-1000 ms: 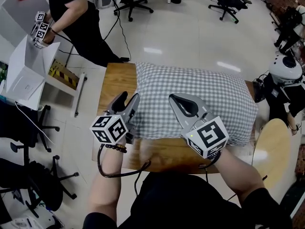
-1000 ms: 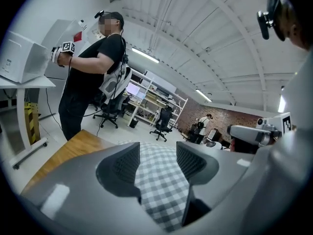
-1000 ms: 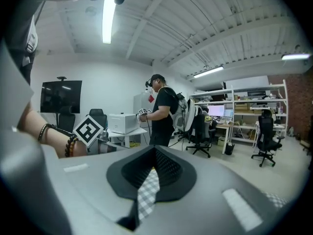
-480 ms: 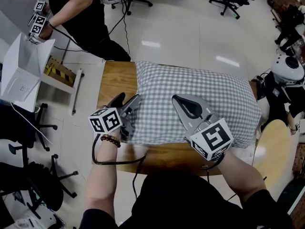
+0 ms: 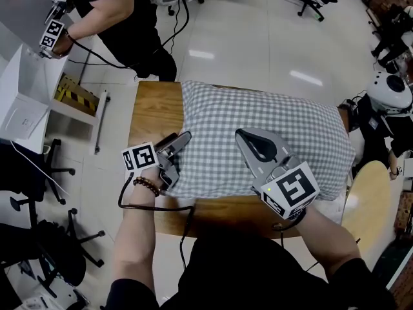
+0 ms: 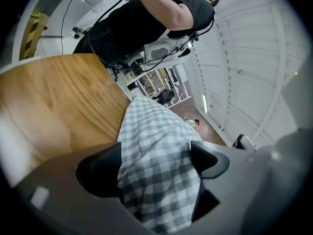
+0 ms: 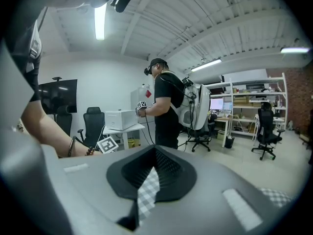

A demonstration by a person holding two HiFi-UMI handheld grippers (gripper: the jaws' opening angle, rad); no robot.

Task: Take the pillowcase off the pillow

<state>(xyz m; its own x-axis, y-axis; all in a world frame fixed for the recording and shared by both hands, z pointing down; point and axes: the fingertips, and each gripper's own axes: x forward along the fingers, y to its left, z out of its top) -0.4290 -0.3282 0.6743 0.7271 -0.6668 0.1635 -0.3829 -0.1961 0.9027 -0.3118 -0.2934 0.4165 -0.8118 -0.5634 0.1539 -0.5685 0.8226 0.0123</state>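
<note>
A pillow in a grey-and-white checked pillowcase (image 5: 310, 134) lies on a wooden table (image 5: 151, 108). My left gripper (image 5: 177, 154) is at the pillow's near left corner. In the left gripper view its jaws have just been opening and stand wide, left gripper (image 6: 154, 165), with the corner of the pillowcase (image 6: 156, 131) lying loose between them. My right gripper (image 5: 244, 137) rests on top of the pillow near its middle. It is shut, right gripper (image 7: 151, 173), and a narrow fold of the checked pillowcase (image 7: 146, 190) is pinched between its jaws.
A person in black (image 5: 110, 11) stands at the far left by a white desk (image 5: 26, 108), holding marker-cube grippers. Office chairs (image 5: 39, 237) stand left of the table. A round wooden stool (image 5: 368, 202) and a white helmet (image 5: 390, 92) are at the right.
The left gripper's jaws have spread wider around the pillow's corner and its marker cube has shifted slightly left. The right gripper stays shut on the fabric in the same place.
</note>
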